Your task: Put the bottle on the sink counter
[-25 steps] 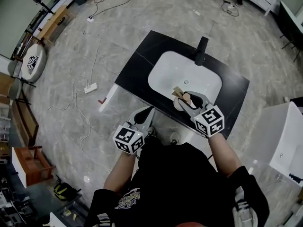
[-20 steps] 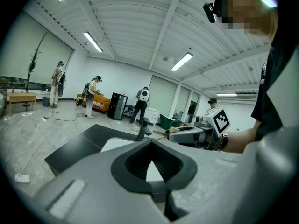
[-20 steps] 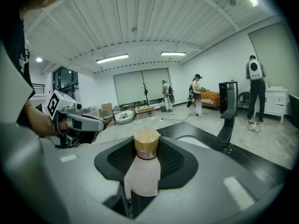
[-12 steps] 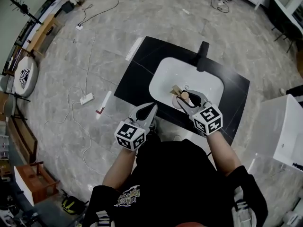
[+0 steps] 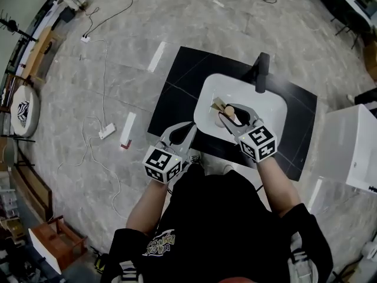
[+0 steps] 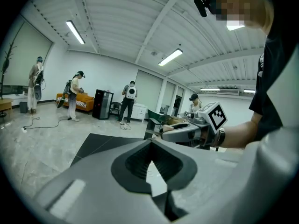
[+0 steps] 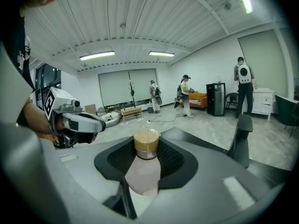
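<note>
A pale pink bottle (image 7: 144, 168) with a tan cap sits between the jaws of my right gripper (image 7: 146, 141), which is shut on it. In the head view that gripper (image 5: 231, 118) holds the bottle (image 5: 230, 114) over the near part of the white basin (image 5: 265, 108), set in the black sink counter (image 5: 177, 81). My left gripper (image 5: 184, 136) hovers at the counter's near edge, left of the basin. Its jaws meet at the tips with nothing between them (image 6: 152, 141). A black faucet (image 5: 262, 72) stands behind the basin.
A white cabinet (image 5: 356, 149) stands to the right of the counter. A power strip with a cable (image 5: 107, 132) and a white slat (image 5: 126, 130) lie on the floor at the left. Several people stand far off near an orange sofa (image 6: 77, 101).
My right gripper has carried the bottle from the basin's near rim to farther over the basin. My left gripper has moved closer to the counter's edge. The head view has shifted.
</note>
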Tool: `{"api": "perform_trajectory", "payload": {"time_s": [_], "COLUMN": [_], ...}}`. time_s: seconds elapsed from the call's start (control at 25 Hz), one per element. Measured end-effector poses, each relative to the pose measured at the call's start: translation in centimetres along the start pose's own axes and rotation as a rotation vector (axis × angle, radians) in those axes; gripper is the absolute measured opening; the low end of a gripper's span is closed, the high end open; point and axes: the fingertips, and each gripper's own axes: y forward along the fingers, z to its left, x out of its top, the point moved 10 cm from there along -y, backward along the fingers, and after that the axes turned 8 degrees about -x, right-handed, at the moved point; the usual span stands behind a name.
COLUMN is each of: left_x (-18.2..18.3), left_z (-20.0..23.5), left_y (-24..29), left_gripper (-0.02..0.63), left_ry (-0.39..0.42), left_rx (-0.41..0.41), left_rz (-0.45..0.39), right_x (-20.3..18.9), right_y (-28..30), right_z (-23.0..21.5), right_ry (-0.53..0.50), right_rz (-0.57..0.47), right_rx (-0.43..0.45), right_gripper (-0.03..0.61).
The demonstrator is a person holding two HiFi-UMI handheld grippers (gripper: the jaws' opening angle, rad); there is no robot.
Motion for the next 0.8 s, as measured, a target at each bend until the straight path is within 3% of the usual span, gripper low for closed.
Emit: {"api": "perform_trajectory", "payload": {"time_s": [0.8], "left_x": [-2.0], "left_z": [9.7], "left_y": [1.8], "left_gripper": [0.001], "left_ry": [0.052], "left_rx": [-0.152], "left_rz": [0.078], "right_x": [-0.4], "right_y": [12.4], "right_z": [-1.7], "right_ry": [0.044], "right_rz": [0.075], "right_rx": [-0.11], "right_gripper": [0.166]}}
